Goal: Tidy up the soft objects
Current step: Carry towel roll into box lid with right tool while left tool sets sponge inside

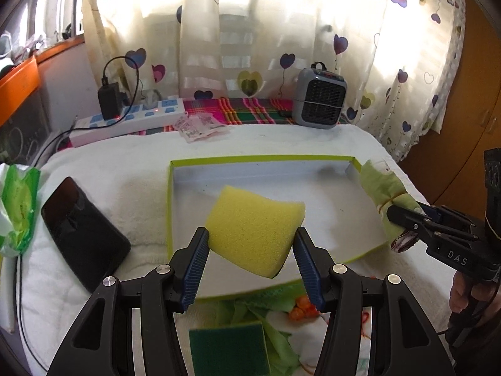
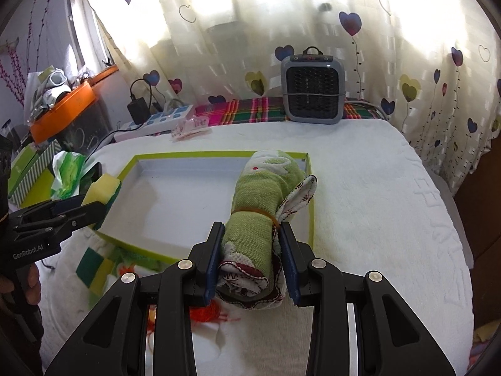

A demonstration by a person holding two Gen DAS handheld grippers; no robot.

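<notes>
My left gripper [image 1: 250,250] is shut on a yellow sponge [image 1: 253,228] and holds it in the air over the near edge of a shallow box [image 1: 263,158] with a lime-green rim and white floor. The same sponge [image 2: 101,189] shows a green scouring side in the right wrist view, at the box's left rim. My right gripper [image 2: 252,253] is shut on a rolled green cloth [image 2: 260,200] bound with a rubber band, above the box's right side. That roll [image 1: 380,191] also appears at the right of the left wrist view.
A second green-and-yellow sponge [image 1: 228,347] lies on a flowered cloth [image 1: 281,313] in front of the box. A black phone [image 1: 83,232] and green packet [image 1: 18,210] lie left. A grey heater [image 2: 313,91] and power strip [image 1: 131,119] stand behind. A white towel [image 2: 391,219] covers the table.
</notes>
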